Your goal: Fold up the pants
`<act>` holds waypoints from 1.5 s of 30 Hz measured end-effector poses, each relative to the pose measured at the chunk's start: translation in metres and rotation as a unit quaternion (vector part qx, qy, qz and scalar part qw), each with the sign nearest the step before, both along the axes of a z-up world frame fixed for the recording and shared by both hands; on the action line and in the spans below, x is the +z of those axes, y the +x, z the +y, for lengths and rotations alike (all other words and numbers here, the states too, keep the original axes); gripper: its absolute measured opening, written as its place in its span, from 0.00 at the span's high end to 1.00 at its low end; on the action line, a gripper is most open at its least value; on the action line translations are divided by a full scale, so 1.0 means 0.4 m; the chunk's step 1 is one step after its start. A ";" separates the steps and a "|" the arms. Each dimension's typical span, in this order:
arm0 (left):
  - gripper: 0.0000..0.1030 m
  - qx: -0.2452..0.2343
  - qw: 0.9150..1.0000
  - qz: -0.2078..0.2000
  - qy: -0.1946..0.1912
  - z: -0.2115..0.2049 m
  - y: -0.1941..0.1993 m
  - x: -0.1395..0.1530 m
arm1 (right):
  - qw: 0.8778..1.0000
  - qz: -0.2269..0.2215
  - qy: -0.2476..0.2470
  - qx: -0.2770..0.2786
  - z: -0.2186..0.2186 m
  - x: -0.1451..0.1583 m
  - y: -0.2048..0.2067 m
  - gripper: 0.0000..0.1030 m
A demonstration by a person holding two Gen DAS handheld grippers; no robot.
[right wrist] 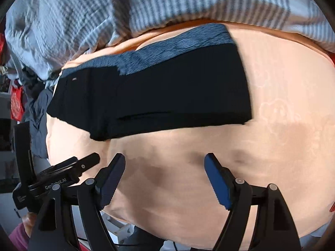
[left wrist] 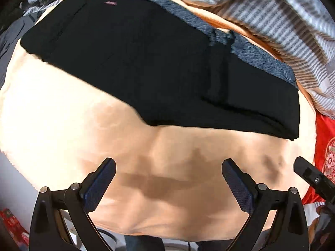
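Black pants (left wrist: 159, 67) lie folded in a long band across a peach sheet (left wrist: 62, 108), with a blue-grey lining strip along their far edge. They also show in the right wrist view (right wrist: 167, 92). My left gripper (left wrist: 168, 167) is open and empty, hovering over the sheet below the pants. My right gripper (right wrist: 164, 161) is open and empty, also just short of the pants' near edge. The right gripper's tip shows at the right of the left wrist view (left wrist: 309, 173); the left gripper shows at the left of the right wrist view (right wrist: 69, 167).
A grey-and-white striped blanket (right wrist: 146, 4) is bunched behind the pants. Red patterned fabric (left wrist: 326, 142) lies at the sheet's right. Dark clothing (right wrist: 37, 113) is heaped at the left edge. The sheet's near edge (left wrist: 167, 234) drops off.
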State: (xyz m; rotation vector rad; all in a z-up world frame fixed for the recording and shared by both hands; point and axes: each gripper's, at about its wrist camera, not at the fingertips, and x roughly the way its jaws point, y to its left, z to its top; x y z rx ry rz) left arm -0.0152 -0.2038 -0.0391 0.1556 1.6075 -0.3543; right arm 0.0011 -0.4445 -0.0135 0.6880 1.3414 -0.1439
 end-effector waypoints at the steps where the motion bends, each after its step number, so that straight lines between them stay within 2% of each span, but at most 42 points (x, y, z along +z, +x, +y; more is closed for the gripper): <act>1: 0.01 0.000 1.000 -0.008 0.009 0.018 0.006 0.000 | 1.000 0.000 -0.004 0.006 0.017 0.003 0.010 0.22; 3: 0.01 0.011 1.000 -0.009 0.010 0.052 0.022 0.000 | 1.000 0.003 -0.011 0.014 0.043 0.003 0.025 0.22; 8: 0.01 0.071 0.997 0.013 -0.020 0.165 0.098 -0.006 | 0.999 0.017 -0.014 0.023 0.106 -0.006 0.076 0.21; 16: 0.01 0.169 0.984 -0.042 -0.044 0.339 0.258 0.022 | 0.999 0.028 -0.014 0.040 0.205 -0.018 0.174 0.21; 20: 0.01 0.189 0.973 -0.088 -0.097 0.397 0.320 0.035 | 0.998 0.028 -0.010 0.053 0.252 -0.023 0.211 0.21; 22: 0.01 0.196 0.969 -0.093 -0.119 0.425 0.350 0.031 | 0.998 0.027 -0.008 0.060 0.271 -0.026 0.225 0.21; 24: 0.01 0.208 0.962 -0.085 -0.158 0.453 0.374 0.007 | 0.998 0.026 -0.007 0.064 0.281 -0.028 0.235 0.21; 29: 0.01 0.236 0.946 -0.069 -0.211 0.451 0.418 -0.070 | 0.997 0.023 0.002 0.076 0.318 -0.040 0.269 0.21; 34: 0.01 0.257 0.928 -0.067 -0.263 0.466 0.434 -0.097 | 0.996 0.020 0.007 0.087 0.342 -0.047 0.294 0.21; 39: 0.01 0.244 0.921 -0.073 -0.295 0.458 0.452 -0.095 | 0.996 0.019 0.013 0.092 0.354 -0.056 0.314 0.21; 43: 0.01 0.254 0.912 -0.074 -0.313 0.459 0.459 -0.111 | 0.995 0.011 0.016 0.093 0.359 -0.054 0.327 0.21; 45: 0.01 0.256 0.913 -0.076 -0.309 0.454 0.460 -0.112 | 0.995 0.008 0.018 0.093 0.360 -0.055 0.334 0.21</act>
